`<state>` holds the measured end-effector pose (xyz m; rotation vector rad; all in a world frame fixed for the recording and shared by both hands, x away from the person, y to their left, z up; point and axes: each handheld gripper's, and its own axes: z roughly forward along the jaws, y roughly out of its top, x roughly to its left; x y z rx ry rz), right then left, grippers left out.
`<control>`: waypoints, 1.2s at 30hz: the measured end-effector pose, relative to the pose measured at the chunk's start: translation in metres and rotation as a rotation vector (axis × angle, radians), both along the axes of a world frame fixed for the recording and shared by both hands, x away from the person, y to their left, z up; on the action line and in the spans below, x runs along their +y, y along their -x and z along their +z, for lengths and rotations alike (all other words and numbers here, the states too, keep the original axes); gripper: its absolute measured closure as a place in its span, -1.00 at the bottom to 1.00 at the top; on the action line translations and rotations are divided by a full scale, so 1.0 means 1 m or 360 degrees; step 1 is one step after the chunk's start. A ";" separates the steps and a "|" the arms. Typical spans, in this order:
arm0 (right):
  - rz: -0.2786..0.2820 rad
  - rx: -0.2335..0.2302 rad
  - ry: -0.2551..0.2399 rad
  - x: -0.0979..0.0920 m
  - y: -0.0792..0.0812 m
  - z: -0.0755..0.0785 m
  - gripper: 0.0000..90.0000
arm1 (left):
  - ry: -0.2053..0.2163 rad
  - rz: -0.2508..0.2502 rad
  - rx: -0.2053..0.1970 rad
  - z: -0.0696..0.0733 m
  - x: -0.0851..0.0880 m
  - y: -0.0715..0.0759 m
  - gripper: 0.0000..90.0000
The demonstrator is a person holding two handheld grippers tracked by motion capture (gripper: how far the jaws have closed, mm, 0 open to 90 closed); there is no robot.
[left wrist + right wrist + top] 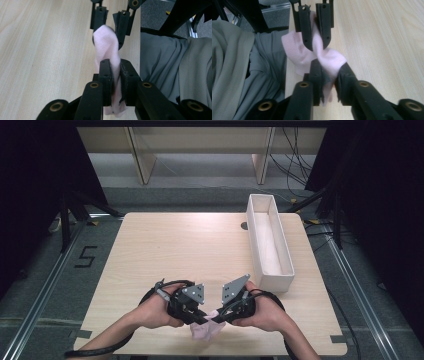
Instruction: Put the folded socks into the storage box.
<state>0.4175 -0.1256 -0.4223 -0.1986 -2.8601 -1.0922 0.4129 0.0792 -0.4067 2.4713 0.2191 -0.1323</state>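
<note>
A small pale pink cloth [205, 330] hangs between my two grippers at the table's near edge, just in front of the person. My left gripper [199, 316] is shut on one end of it; in the left gripper view its jaws [115, 65] pinch the pink cloth [106, 47] tightly. My right gripper [218, 315] faces it from the right. In the right gripper view its jaws [330, 68] close on a bunched fold of the cloth [329, 58], while the left gripper [315, 37] holds the fabric just beyond. The cloth is lifted, with its lower part drooping.
A long, narrow white box [270, 245] stands open along the right side of the light wooden table [175, 245]. The person's grey clothing [175, 65] lies just past the near table edge. Dark stands and cables surround the table on the floor.
</note>
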 end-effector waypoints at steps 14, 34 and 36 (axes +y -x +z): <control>-0.0218 0.0048 -0.0064 -0.007 0.000 0.002 0.89 | 0.0080 0.0144 -0.0089 0.003 0.006 -0.006 0.55; -0.0534 -0.0012 -0.0090 -0.030 -0.009 0.013 0.89 | 0.0370 0.0600 -0.0256 0.011 0.033 -0.011 -0.24; -0.0572 0.0005 -0.0095 -0.032 -0.008 0.014 0.89 | 0.0388 0.0639 -0.0239 0.010 0.036 -0.012 -0.26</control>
